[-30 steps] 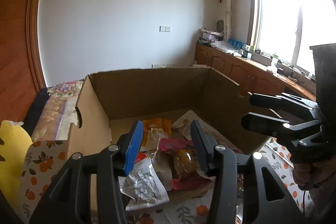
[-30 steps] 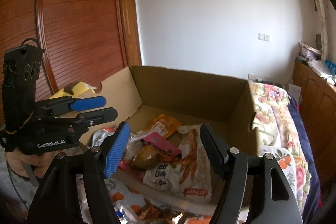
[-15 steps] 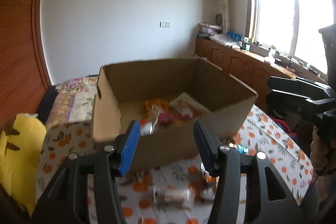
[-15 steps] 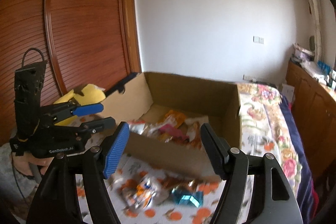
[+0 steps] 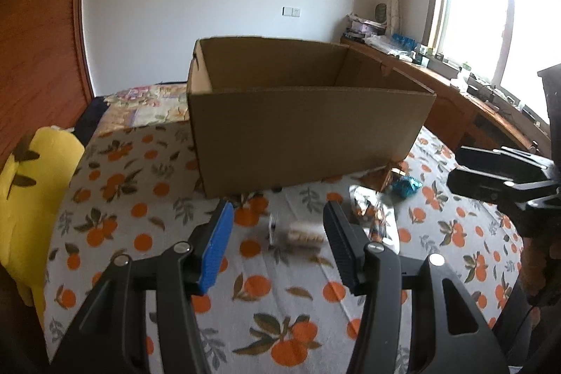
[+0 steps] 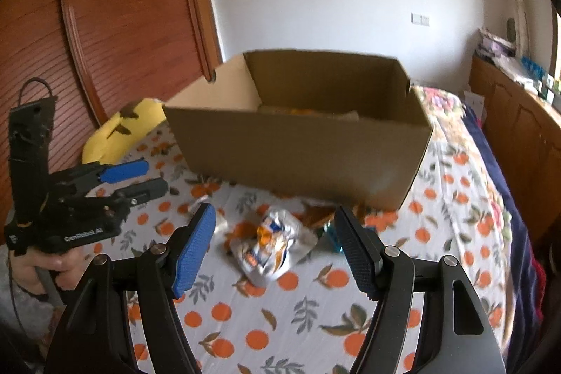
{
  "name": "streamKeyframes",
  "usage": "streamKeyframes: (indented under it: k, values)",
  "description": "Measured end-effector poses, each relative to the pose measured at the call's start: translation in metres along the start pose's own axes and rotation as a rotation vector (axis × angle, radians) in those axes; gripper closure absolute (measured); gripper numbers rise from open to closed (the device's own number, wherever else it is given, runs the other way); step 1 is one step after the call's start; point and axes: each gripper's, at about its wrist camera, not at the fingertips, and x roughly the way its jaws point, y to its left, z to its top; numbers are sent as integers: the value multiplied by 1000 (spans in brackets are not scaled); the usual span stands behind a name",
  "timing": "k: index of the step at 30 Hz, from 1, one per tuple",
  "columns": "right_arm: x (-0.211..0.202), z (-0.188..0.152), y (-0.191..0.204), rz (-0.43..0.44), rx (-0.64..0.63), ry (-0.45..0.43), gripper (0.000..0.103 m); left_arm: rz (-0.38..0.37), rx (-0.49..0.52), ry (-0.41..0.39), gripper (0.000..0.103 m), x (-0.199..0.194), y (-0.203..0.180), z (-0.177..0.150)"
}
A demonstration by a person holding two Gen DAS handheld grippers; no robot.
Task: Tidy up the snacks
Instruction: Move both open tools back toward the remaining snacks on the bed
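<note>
Half a second ago the brown cardboard box [image 5: 308,118] was nearer and its contents showed plainly; now both cameras sit farther back and lower, so the left wrist view meets only its outer wall, and more of the orange-patterned white bedspread [image 5: 140,209] lies in front.

The left tongs [image 5: 277,226] hover low over the bedspread, level and pointed at the box, jaws wide apart with nothing between them. In the right wrist view they appear at the left, gripped from below by the person's left hand [image 6: 45,269]. The right tongs [image 6: 277,233] hang likewise, jaws spread and empty, above a crumpled white, orange and blue snack packet [image 6: 270,244].

One box stands on the bed. From the left, the loose snacks in front of it are a blurred clear-wrapped pale roll [image 5: 301,233], a crinkled silvery packet [image 5: 371,209] and a small teal foil packet [image 5: 405,186], so three can be counted in the left view, though blur may hide more. Inside the box, the right view shows only a sliver of orange wrapping [image 6: 305,110]. One yellow plush cushion [image 5: 38,170] rests at the bed's left edge.
</note>
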Motion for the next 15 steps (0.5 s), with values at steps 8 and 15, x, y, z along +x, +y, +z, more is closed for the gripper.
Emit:
streamKeyframes:
  k: [8, 15]
  values:
    - [41, -24, -8, 8, 99, 105, 31, 3, -21, 52, 49, 11, 5, -24]
    - [71, -29, -15, 16, 140, 189, 31, -8, -27, 86, 49, 21, 4, -34]
